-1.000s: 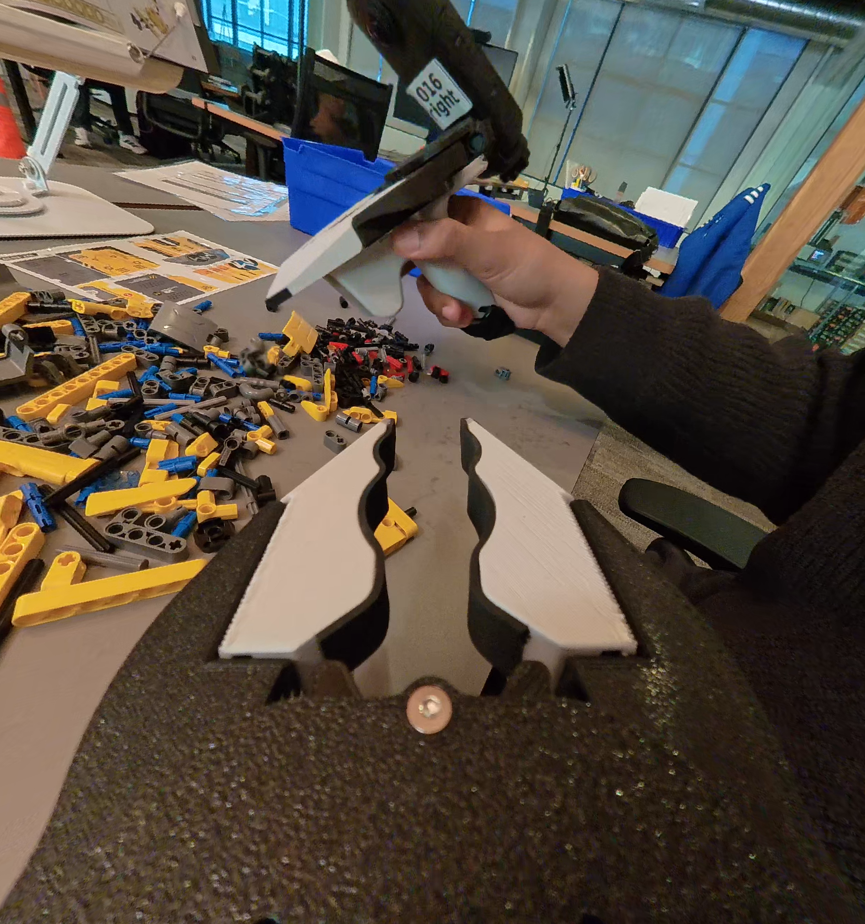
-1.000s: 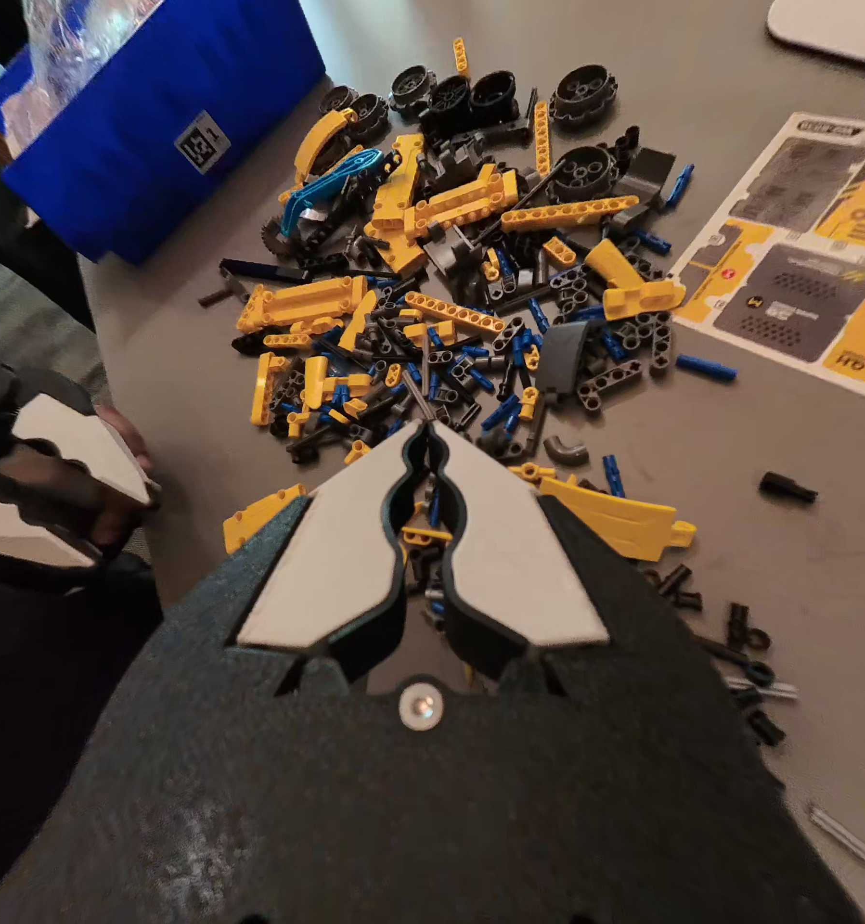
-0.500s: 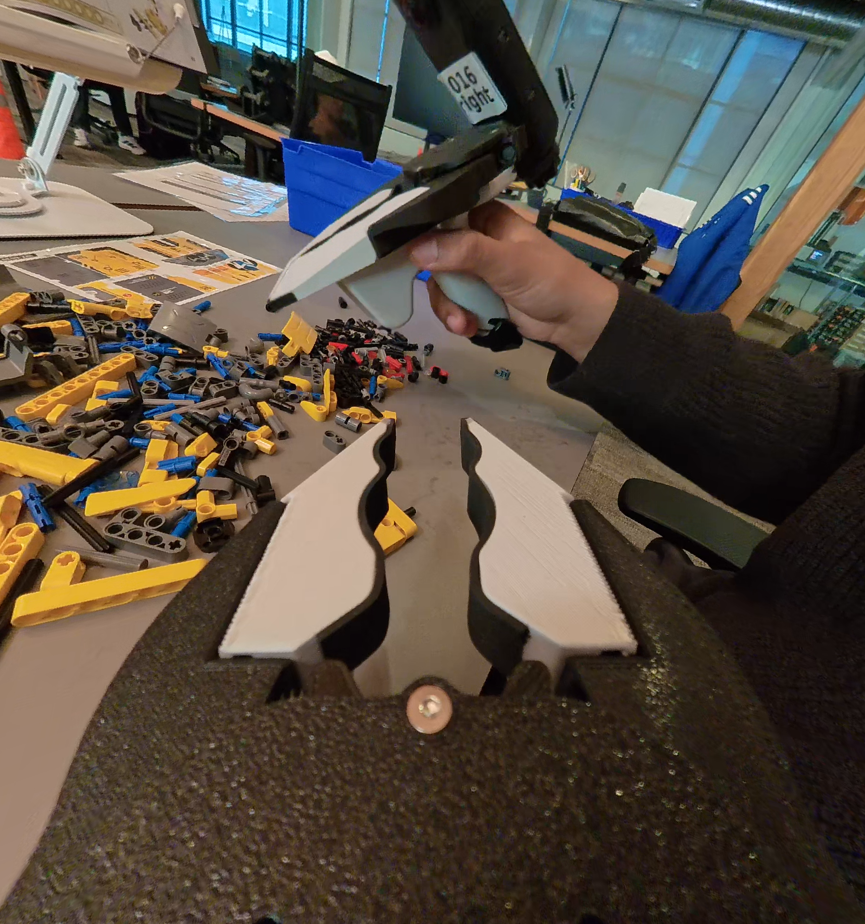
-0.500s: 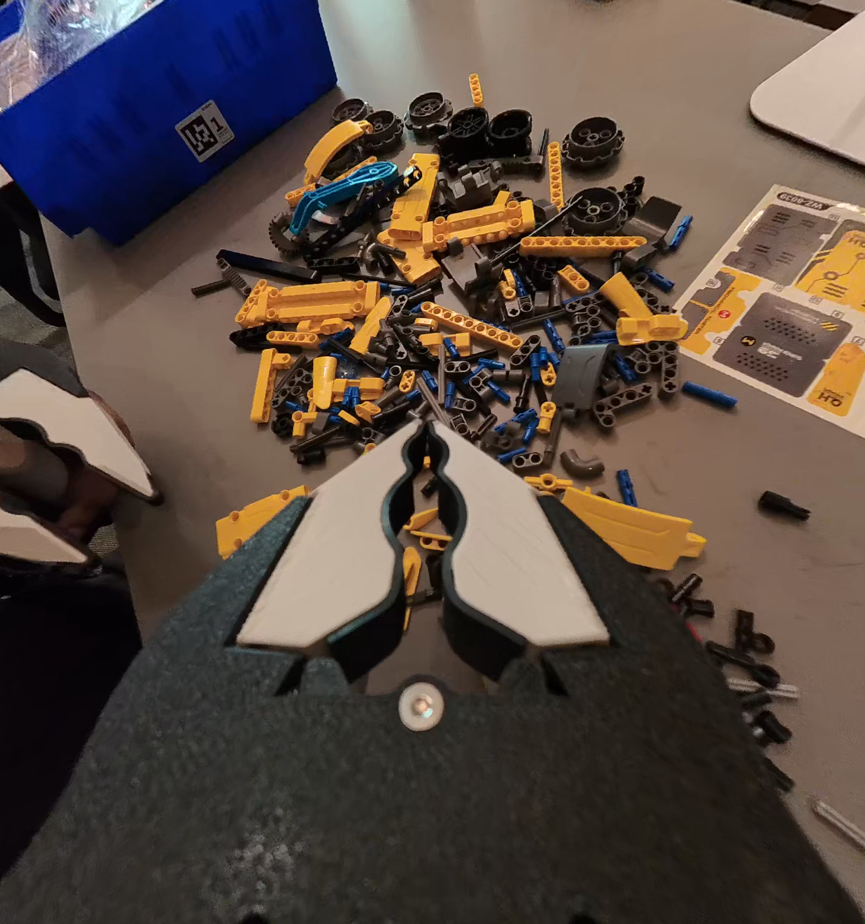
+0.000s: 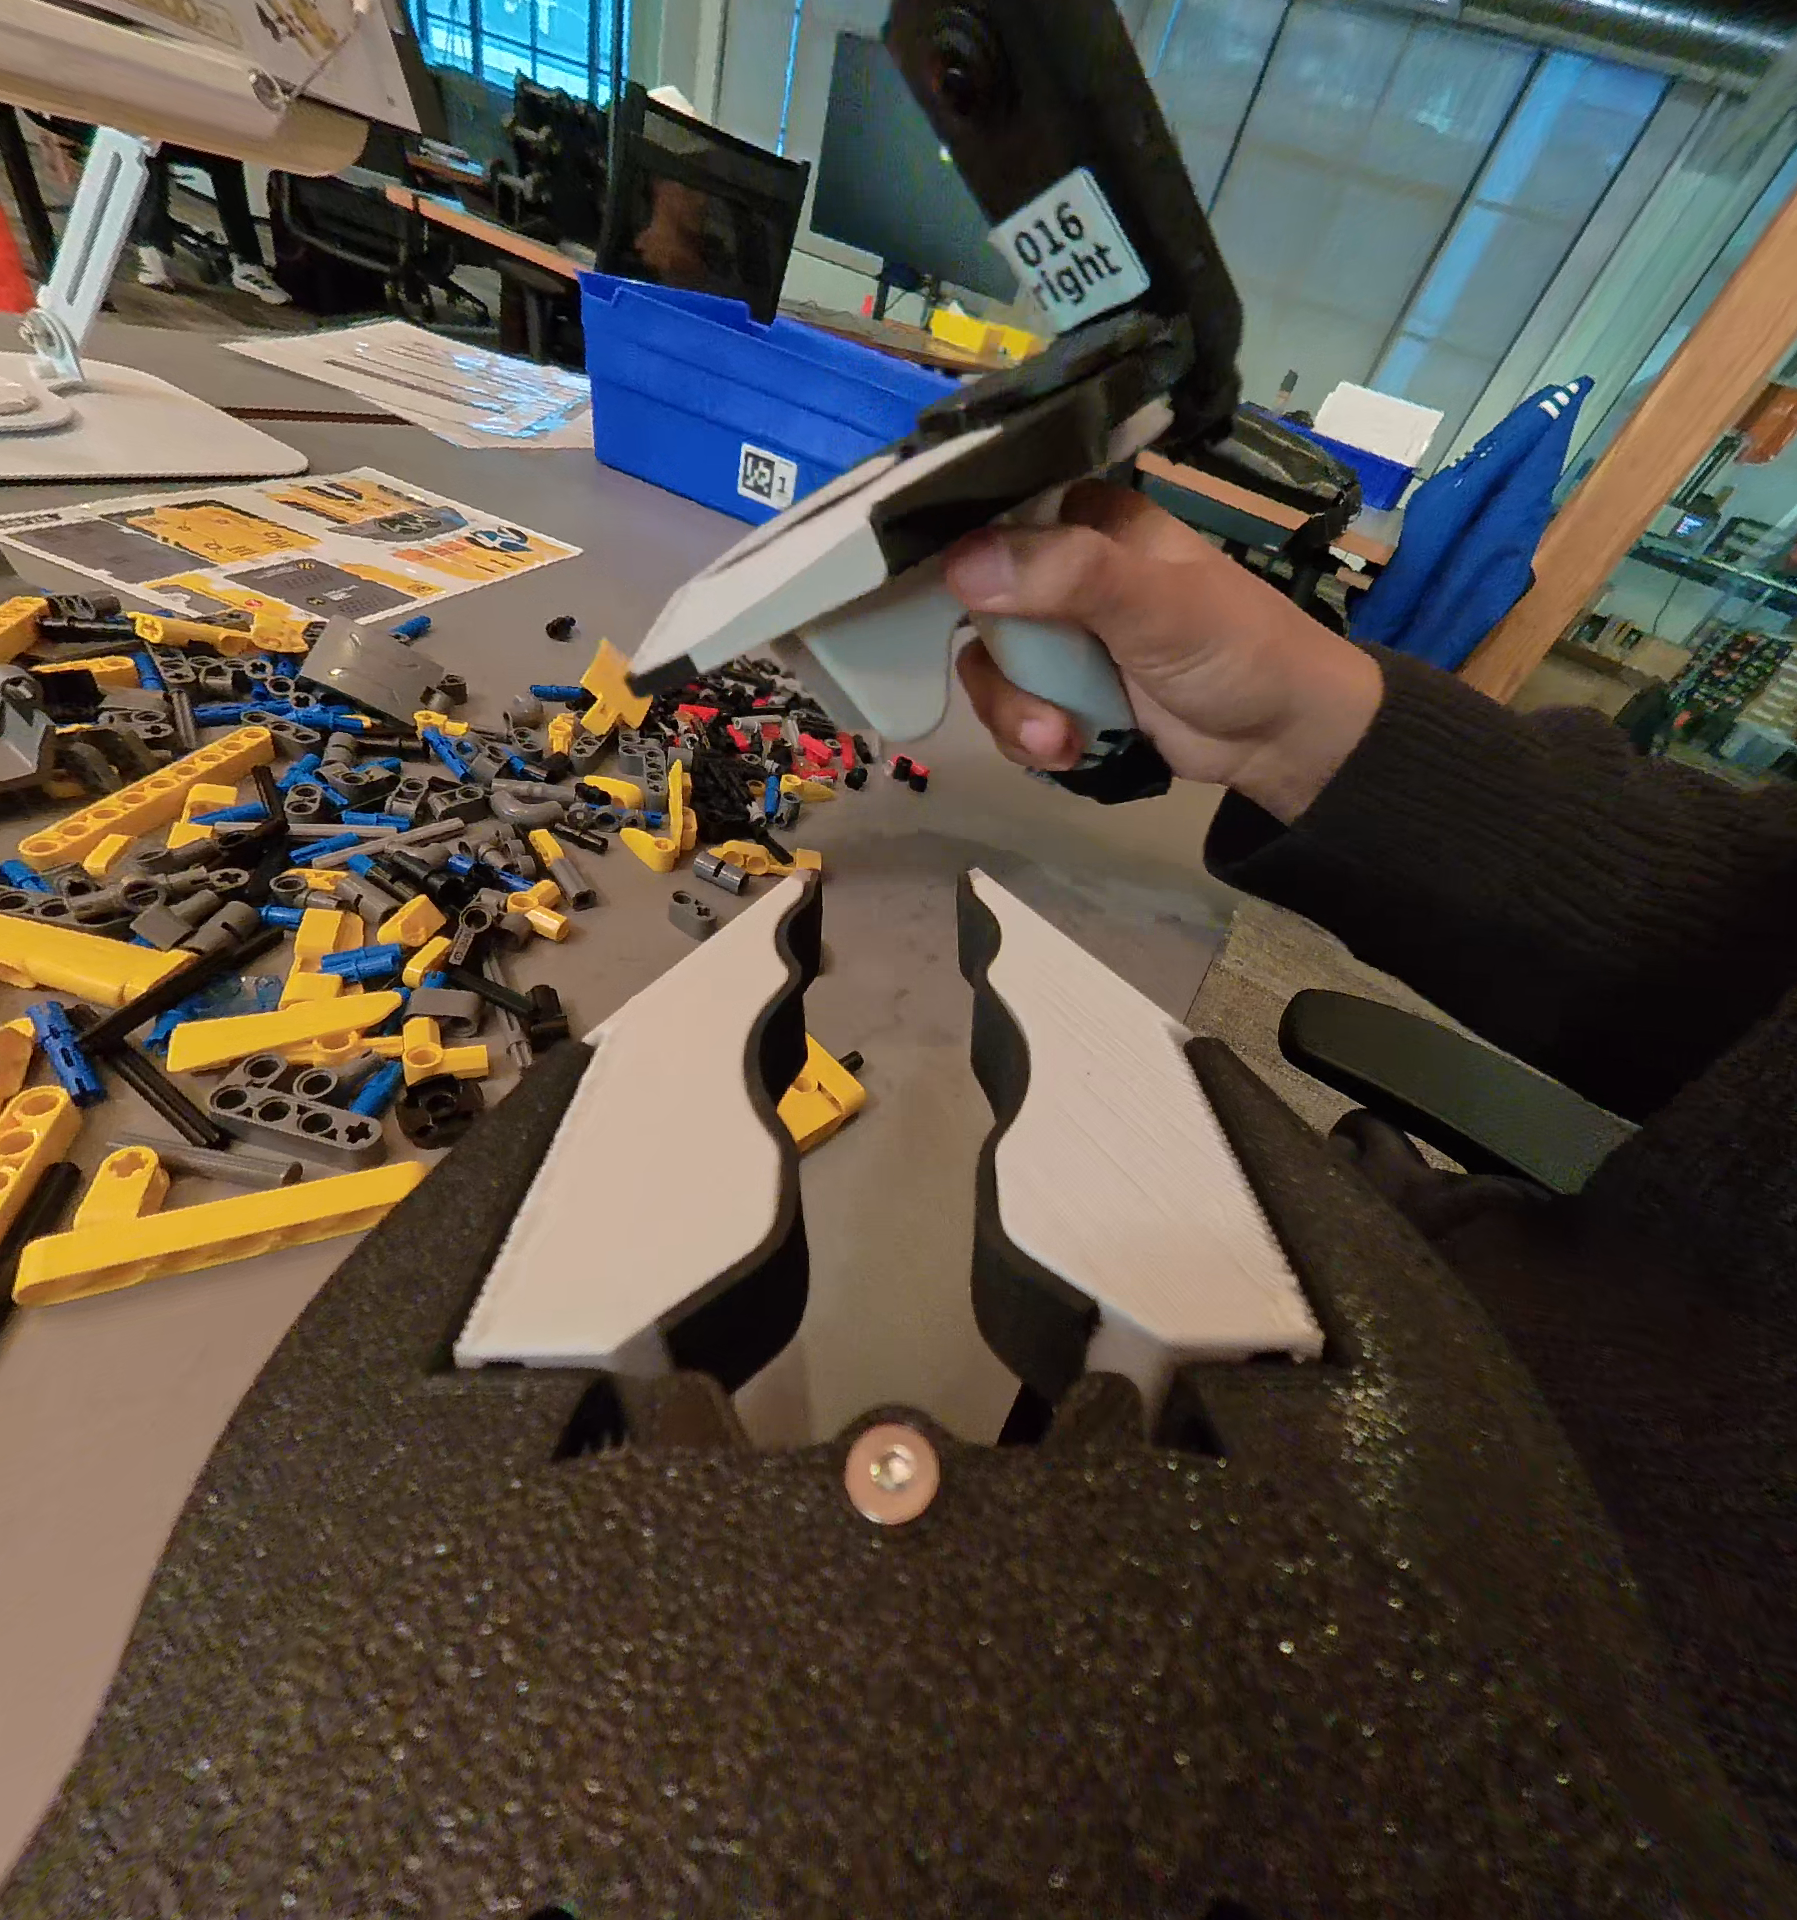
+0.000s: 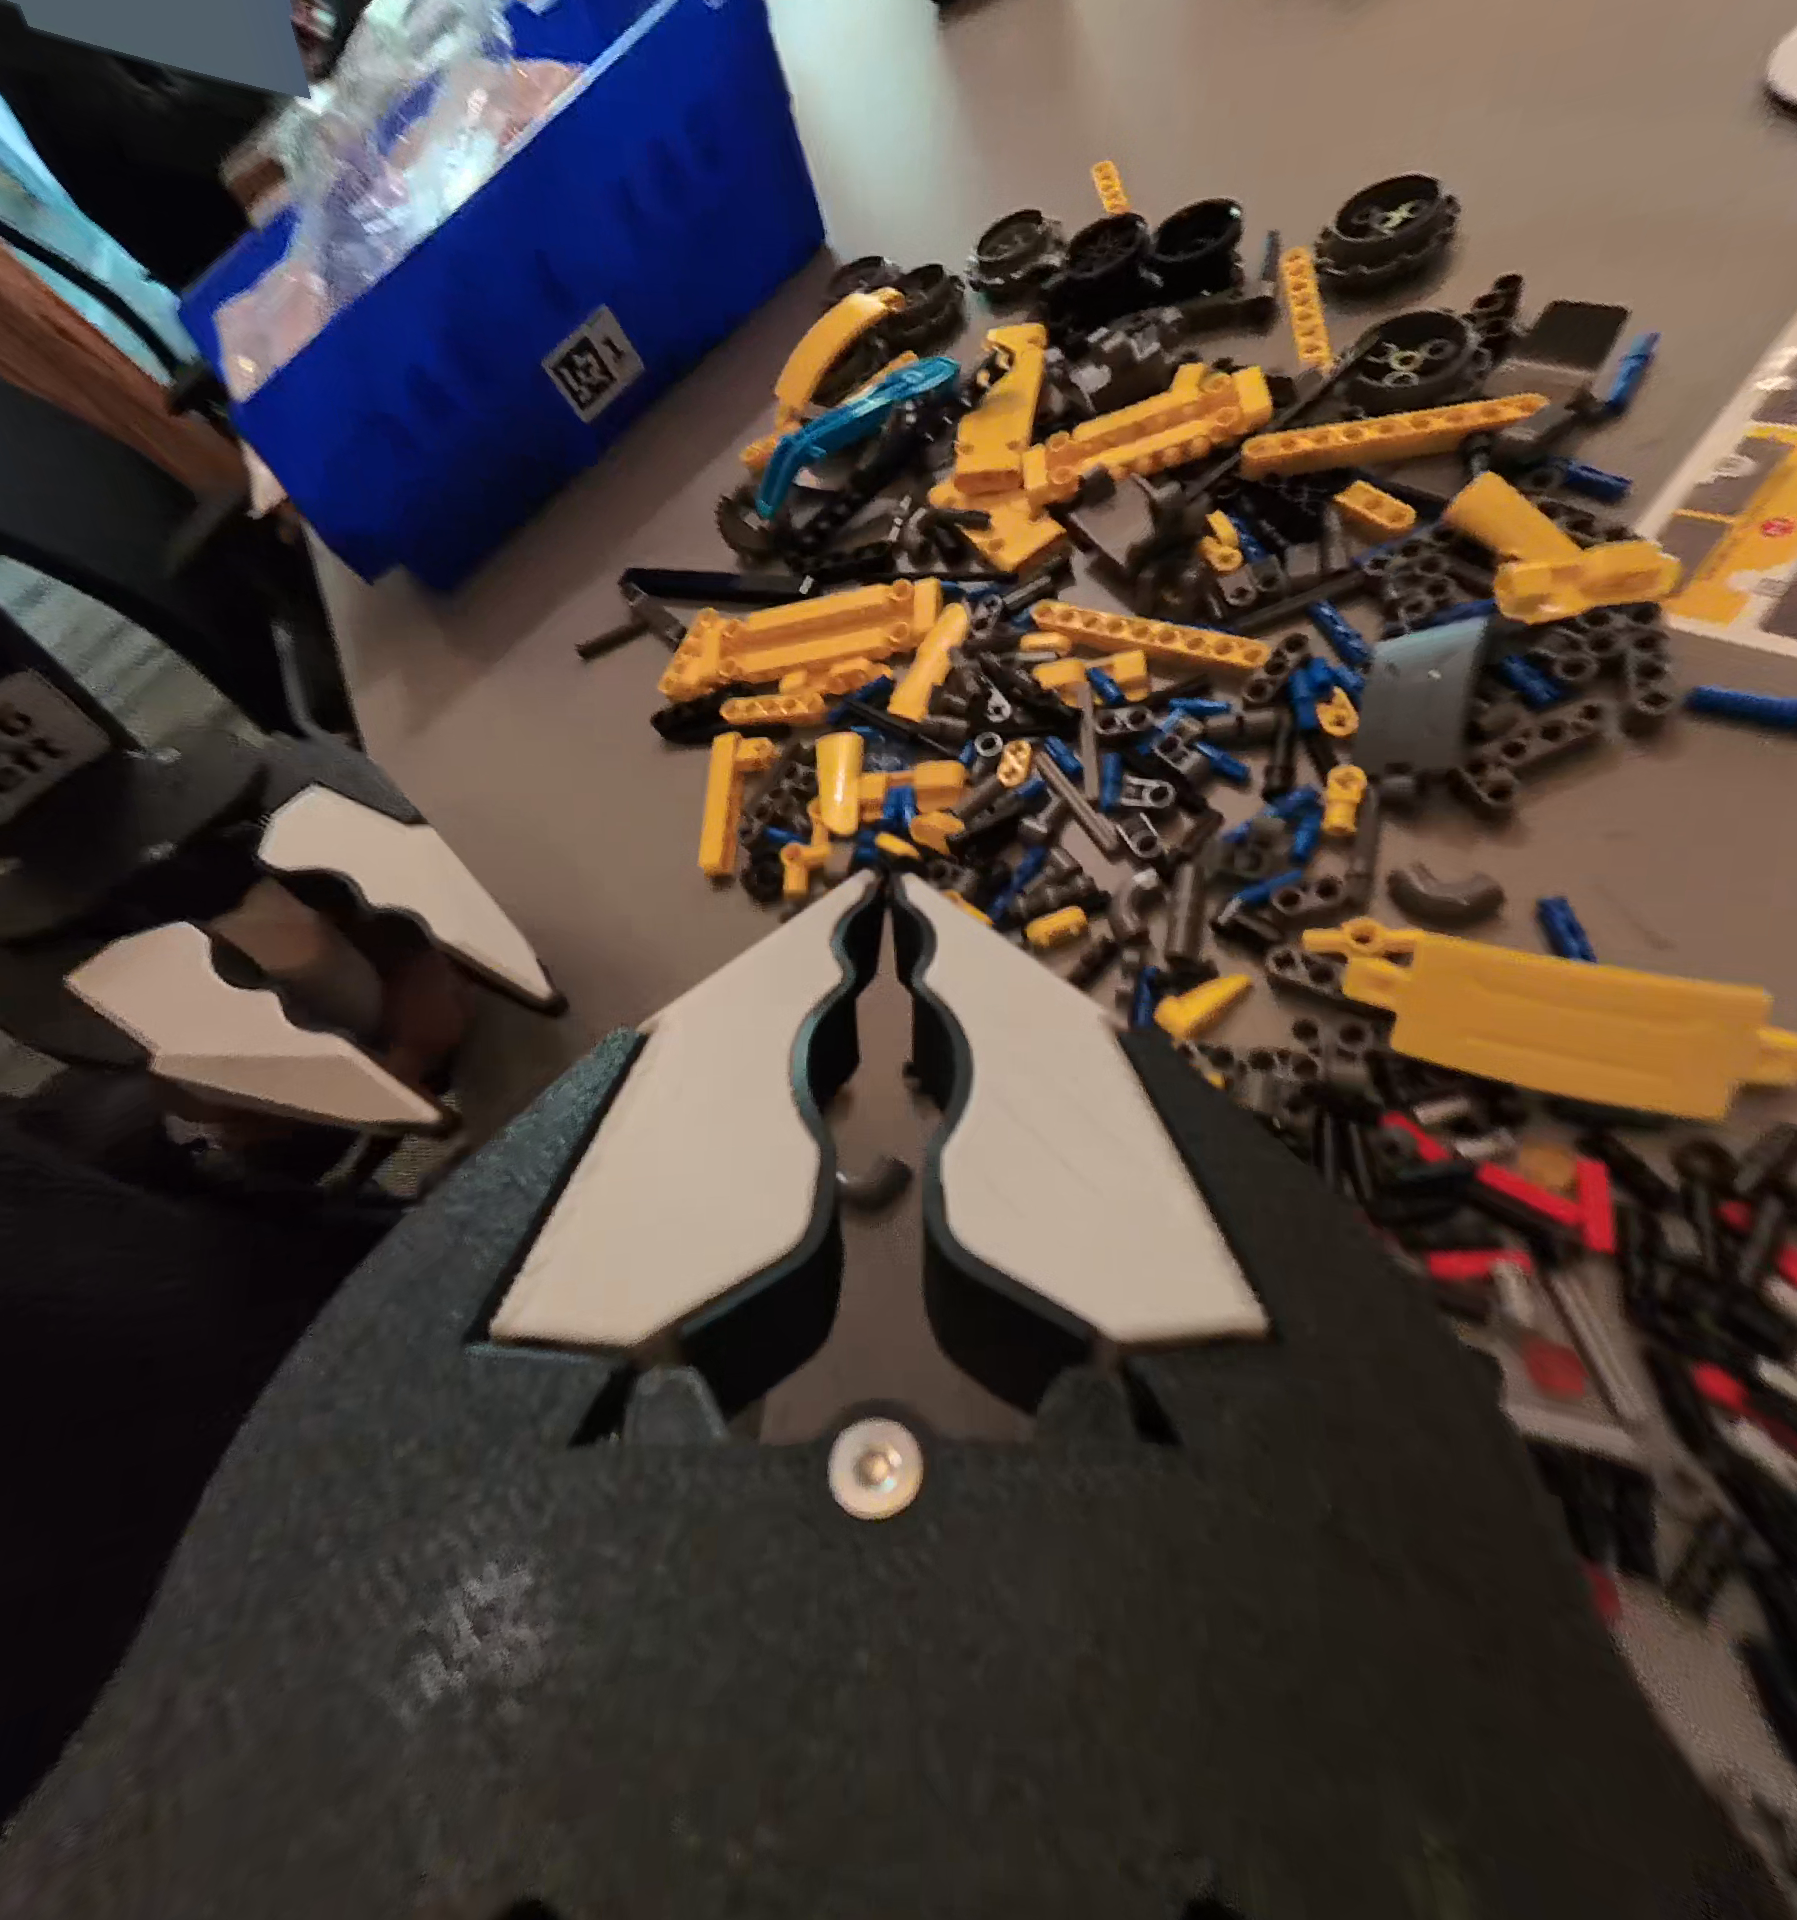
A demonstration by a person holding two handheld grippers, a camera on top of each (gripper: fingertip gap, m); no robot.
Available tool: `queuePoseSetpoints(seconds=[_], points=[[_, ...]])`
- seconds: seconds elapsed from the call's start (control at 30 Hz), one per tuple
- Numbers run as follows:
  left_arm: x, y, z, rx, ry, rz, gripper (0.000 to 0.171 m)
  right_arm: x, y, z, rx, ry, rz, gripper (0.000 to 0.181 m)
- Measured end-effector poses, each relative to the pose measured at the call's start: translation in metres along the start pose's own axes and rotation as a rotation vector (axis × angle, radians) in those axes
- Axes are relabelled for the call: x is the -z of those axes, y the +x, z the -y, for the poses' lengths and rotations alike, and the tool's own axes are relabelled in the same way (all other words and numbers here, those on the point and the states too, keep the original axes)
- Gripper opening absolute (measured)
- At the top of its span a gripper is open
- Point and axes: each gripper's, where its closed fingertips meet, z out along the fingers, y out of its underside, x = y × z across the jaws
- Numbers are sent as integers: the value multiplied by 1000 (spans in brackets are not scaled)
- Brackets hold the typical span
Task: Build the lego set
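A spread of yellow, grey, black and blue building pieces [image 5: 354, 831] covers the grey table [image 5: 94, 1455]; it also shows in the right wrist view [image 6: 1133, 675]. My left gripper [image 5: 886, 894] is open and empty, low over bare table at the near edge of the pile. A hand holds my right gripper [image 5: 645, 675] above the pile, tilted down. Its tips [image 6: 886, 883] are shut and nothing shows between them. They hover near a long yellow panel [image 6: 1559, 1018] and a heap of small red and black pins [image 6: 1600, 1247]. The left gripper [image 6: 499, 1060] shows open at the left.
A blue bin [image 5: 728, 416] stands at the back of the table, also in the right wrist view [image 6: 520, 343]. A sticker sheet [image 5: 281, 540] lies beyond the pile. Black wheels [image 6: 1133, 249] sit at the far end. A chair armrest [image 5: 1445, 1091] is off the table's right edge. My hands' fingertips stand some 9 cm from each other.
My right gripper has moved right and back, toward the red and black pins, and tipped lower. It stays shut. My left gripper has not moved.
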Motion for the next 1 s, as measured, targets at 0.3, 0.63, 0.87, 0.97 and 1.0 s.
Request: queuePoseSetpoints(seconds=[0.3,0.63,0.87,0.97,1.0], points=[[0,0,0,-1,-3,4,25,0,1,-35,149,-46,-174,1],[0,0,-1,6,-5,0,25,-21,-3,-43,144,-34,-148,8],[0,0,0,5,-5,-2,25,-27,-3,-47,164,-70,-151,10],[0,0,-1,5,-6,-2,25,-31,-9,-46,177,-73,-131,10],[0,0,0,5,-5,-2,25,-33,-9,-46,184,-78,-132,10]])
